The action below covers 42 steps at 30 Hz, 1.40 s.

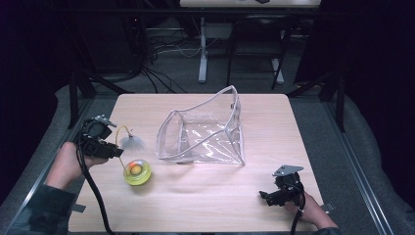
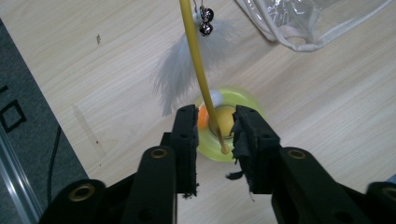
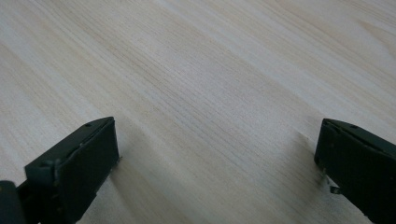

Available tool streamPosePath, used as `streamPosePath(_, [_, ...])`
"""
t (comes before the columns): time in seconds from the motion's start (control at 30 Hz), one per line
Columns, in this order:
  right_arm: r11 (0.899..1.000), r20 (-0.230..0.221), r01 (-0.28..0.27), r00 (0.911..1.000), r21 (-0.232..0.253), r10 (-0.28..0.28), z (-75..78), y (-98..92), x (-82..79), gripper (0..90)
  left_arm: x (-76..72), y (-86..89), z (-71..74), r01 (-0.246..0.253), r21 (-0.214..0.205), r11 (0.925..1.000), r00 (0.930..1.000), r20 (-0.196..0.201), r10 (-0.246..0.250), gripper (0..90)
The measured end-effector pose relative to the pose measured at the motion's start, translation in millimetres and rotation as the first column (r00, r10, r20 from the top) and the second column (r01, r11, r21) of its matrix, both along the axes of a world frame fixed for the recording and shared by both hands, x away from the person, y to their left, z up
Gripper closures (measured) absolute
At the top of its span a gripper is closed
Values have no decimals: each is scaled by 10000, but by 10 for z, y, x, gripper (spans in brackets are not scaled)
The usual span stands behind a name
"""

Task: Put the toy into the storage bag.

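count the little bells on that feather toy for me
2 bells, small silvery ones hanging together by the yellow stalk, just above the white feather; another could be hidden behind them.

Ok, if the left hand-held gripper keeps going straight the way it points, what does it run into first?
Most likely the thin yellow wand already standing between the pads of the left hand-held gripper, then the round yellow toy base with the orange ball just beyond. Depth is hard to judge, but nothing else lies nearer.

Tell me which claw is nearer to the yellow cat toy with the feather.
Left. The left claw has its jaws around the yellow cat toy's thin stalk, above its round base. The right claw sits across the table, open over bare wood.
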State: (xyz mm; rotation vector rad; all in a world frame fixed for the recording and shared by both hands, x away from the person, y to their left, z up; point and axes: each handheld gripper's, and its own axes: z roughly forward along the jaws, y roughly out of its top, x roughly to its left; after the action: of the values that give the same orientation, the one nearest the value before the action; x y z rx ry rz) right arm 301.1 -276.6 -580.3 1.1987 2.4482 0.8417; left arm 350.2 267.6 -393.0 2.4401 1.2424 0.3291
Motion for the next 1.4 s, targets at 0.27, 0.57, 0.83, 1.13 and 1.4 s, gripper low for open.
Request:
streamPosePath(0.27, [10000, 16, 3, 10000, 6, -3, -1, 0, -2, 0, 6, -24, -32, -192, -77, 9998, 9997, 137, 193, 859])
streamPosePath(0.57, [10000, 29, 3, 10000, 25, -3, -2, 3, -2, 0, -22, -97, -7, -64, 269, 9996, 9994, 348, 54, 885])
streamPosePath(0.83, [10000, 41, -34, 10000, 23, 34, -3, 1, -2, 0, -12, -118, 44, 117, 678, 9976, 9998, 128, -126, 885])
streamPosePath(1.13, [10000, 54, -23, 10000, 40, 23, -5, 1, -4, 0, -12, -111, 184, 221, 800, 9965, 9994, 244, -242, 885])
streamPosePath(1.4, [10000, 71, -24, 10000, 59, 24, -6, 2, -4, 0, 40, -124, 241, 406, 816, 9958, 9988, 254, -428, 886])
